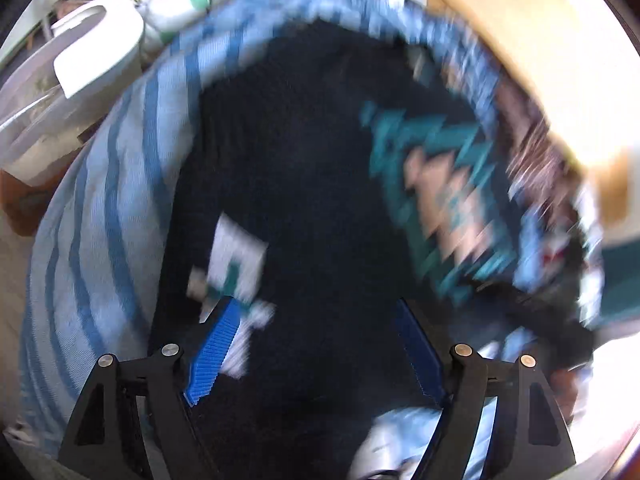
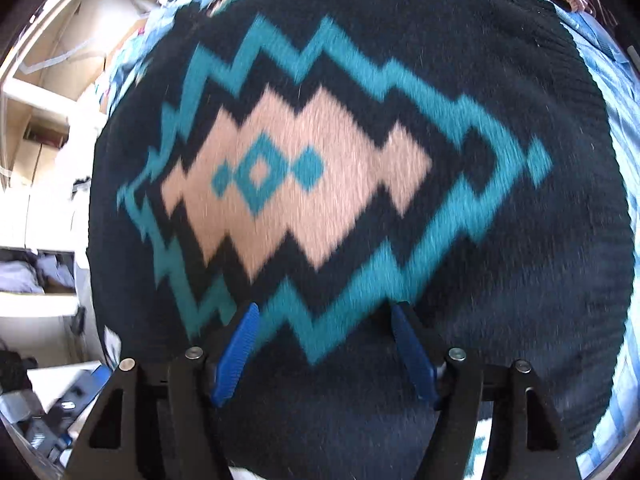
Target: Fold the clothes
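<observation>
Both my grippers, left (image 1: 316, 312) and right (image 2: 324, 318), point down with jaws spread, gripping nothing, over the dark navy knit sweater with teal-and-tan diamond pattern (image 2: 320, 168) lying flat on the blue-striped bedding (image 1: 104, 216), probably ready for the next fold.

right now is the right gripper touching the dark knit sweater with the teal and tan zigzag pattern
Cannot tell. In the right wrist view the right gripper stands open above the dark knit sweater, fingers overlapping the fabric, but no contact or gap shows plainly.
</observation>
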A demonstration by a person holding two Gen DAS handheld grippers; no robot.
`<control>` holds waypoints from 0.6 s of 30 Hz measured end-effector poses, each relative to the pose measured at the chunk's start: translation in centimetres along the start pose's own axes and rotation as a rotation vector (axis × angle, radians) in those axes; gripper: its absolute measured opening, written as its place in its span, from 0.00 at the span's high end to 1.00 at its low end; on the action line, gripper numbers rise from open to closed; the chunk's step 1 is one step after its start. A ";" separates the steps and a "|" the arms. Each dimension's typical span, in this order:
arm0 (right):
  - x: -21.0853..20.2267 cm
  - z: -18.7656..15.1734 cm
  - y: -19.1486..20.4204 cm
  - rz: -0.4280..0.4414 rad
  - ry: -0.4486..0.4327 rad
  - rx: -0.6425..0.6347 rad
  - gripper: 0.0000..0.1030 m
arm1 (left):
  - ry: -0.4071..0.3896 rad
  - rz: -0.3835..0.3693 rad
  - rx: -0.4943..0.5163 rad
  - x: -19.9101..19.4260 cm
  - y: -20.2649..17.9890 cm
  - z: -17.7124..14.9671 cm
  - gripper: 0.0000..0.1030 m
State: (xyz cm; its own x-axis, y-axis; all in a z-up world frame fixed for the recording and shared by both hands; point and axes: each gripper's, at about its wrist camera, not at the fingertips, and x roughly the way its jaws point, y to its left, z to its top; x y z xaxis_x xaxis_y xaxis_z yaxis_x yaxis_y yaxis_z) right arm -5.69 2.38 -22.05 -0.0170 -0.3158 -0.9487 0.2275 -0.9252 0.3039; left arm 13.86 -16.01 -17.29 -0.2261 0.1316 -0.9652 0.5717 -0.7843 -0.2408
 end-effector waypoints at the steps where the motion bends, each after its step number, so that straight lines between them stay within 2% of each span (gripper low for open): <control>1: 0.2 -0.8 0.3 -0.018 -0.019 -0.035 0.28 | 0.006 0.062 0.043 1.0 -0.6 -0.4 0.22; 2: 0.4 -1.6 0.5 -0.035 -0.038 -0.069 0.27 | -0.007 0.112 0.088 1.8 -1.4 -0.8 0.16; 4: 0.7 -2.9 1.5 -0.088 -0.086 -0.142 0.25 | -0.025 0.202 0.145 2.6 -2.7 -1.3 0.16; 5: 0.8 -3.5 2.1 -0.120 -0.112 -0.179 0.24 | -0.020 0.200 0.130 2.3 -2.8 -1.1 0.16; 6: 0.9 -3.9 2.6 -0.149 -0.133 -0.204 0.24 | -0.015 0.185 0.110 1.9 -2.7 -0.9 0.17; 8: 0.6 -4.0 3.3 -0.186 -0.136 -0.176 0.25 | -0.003 0.157 0.070 1.1 -2.6 -0.4 0.21; 9: 0.1 -4.0 3.5 -0.189 -0.139 -0.162 0.28 | -0.019 0.111 0.054 0.3 -2.6 -0.3 0.22; 11: -1.2 -4.0 4.1 -0.204 -0.189 -0.159 0.52 | -0.122 -0.004 0.043 -2.1 -3.0 0.0 0.27; 12: -1.9 -4.3 4.4 -0.244 -0.227 -0.170 0.53 | -0.178 -0.043 0.044 -3.1 -3.4 0.1 0.31; 13: -2.4 -4.6 4.6 -0.304 -0.266 -0.185 0.52 | -0.219 -0.055 0.058 -3.7 -3.9 0.2 0.41; 14: -2.7 -4.7 4.7 -0.376 -0.290 -0.202 0.52 | -0.236 -0.038 0.083 -3.5 -4.6 0.3 0.49; 15: -2.9 -4.8 4.4 -0.431 -0.301 -0.204 0.52 | -0.247 -0.014 0.111 -3.2 -5.2 0.5 0.51; 18: -3.0 -5.0 0.7 -0.450 -0.226 -0.068 0.52 | -0.136 0.094 0.097 1.0 -4.4 0.3 0.55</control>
State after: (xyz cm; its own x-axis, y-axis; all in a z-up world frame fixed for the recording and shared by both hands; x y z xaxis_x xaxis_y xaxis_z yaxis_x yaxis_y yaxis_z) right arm -0.64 3.74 -19.45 -0.3361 0.0660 -0.9395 0.2123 -0.9666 -0.1438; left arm 10.91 -12.57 -17.15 -0.2835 -0.0225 -0.9587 0.5176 -0.8452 -0.1332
